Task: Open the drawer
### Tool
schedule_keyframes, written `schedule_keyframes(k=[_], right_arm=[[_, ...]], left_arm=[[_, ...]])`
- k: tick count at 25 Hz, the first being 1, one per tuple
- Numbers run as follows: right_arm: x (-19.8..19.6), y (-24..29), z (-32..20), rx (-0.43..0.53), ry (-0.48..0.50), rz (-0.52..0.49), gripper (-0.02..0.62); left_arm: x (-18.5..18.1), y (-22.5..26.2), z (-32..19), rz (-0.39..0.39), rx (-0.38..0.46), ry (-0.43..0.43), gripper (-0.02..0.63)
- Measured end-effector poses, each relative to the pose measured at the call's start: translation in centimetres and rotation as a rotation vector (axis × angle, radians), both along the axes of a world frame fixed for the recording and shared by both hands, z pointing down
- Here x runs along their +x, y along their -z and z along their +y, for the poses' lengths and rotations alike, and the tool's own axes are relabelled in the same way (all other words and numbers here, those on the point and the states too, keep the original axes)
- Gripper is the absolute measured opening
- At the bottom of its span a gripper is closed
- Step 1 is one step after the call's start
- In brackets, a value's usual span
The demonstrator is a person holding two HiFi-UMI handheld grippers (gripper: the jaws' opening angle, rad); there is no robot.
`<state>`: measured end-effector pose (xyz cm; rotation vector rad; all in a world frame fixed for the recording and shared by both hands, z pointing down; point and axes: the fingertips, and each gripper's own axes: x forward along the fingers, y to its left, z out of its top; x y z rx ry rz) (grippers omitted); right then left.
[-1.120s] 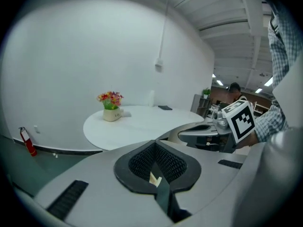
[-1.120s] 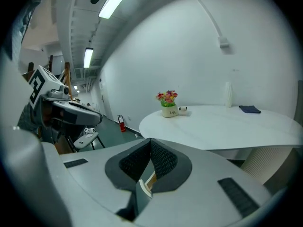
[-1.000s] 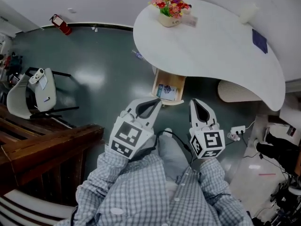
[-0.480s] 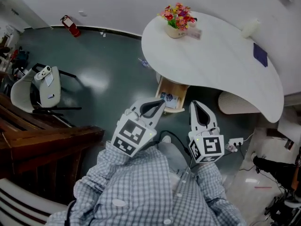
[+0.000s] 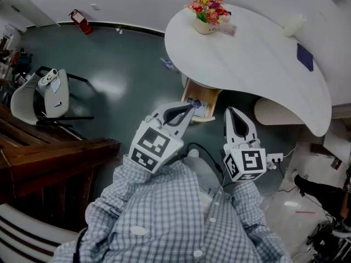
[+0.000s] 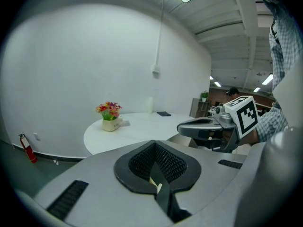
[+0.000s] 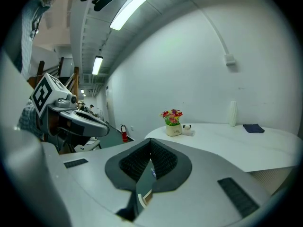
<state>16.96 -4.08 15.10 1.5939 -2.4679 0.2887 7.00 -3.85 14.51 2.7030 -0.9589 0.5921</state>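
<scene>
Under the white round table (image 5: 258, 70) a light wooden drawer (image 5: 205, 98) stands pulled out, with a small printed card lying inside. My left gripper (image 5: 189, 108) is shut and holds nothing; its tip lies over the drawer's front left corner in the head view, and I cannot tell if it touches. My right gripper (image 5: 232, 112) is also shut and empty, a little right of the drawer's front. In the left gripper view the jaws (image 6: 156, 176) are pressed together, and the same holds in the right gripper view (image 7: 146, 174). Neither gripper view shows the drawer.
On the table stand a flower pot (image 5: 207, 14), a white cylinder (image 5: 294, 23) and a dark blue pad (image 5: 305, 56). A ribbed white unit (image 5: 277, 113) sits under the table's right side. A chair (image 5: 46, 95), a wooden railing (image 5: 52, 163) and a power strip (image 5: 274, 159) surround me.
Both grippers have moved forward toward the table; the left tip now overlaps the drawer's front corner. The drawer stays open by the same amount.
</scene>
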Motion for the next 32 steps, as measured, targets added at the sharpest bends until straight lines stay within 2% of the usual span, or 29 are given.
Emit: schedule_keyframes(k=[32], right_arm=[[0.1, -0.9, 0.7, -0.023, 0.003, -0.011, 0.009]], left_arm=[[-0.5, -0.6, 0.8, -0.011, -0.007, 0.014, 0.005]])
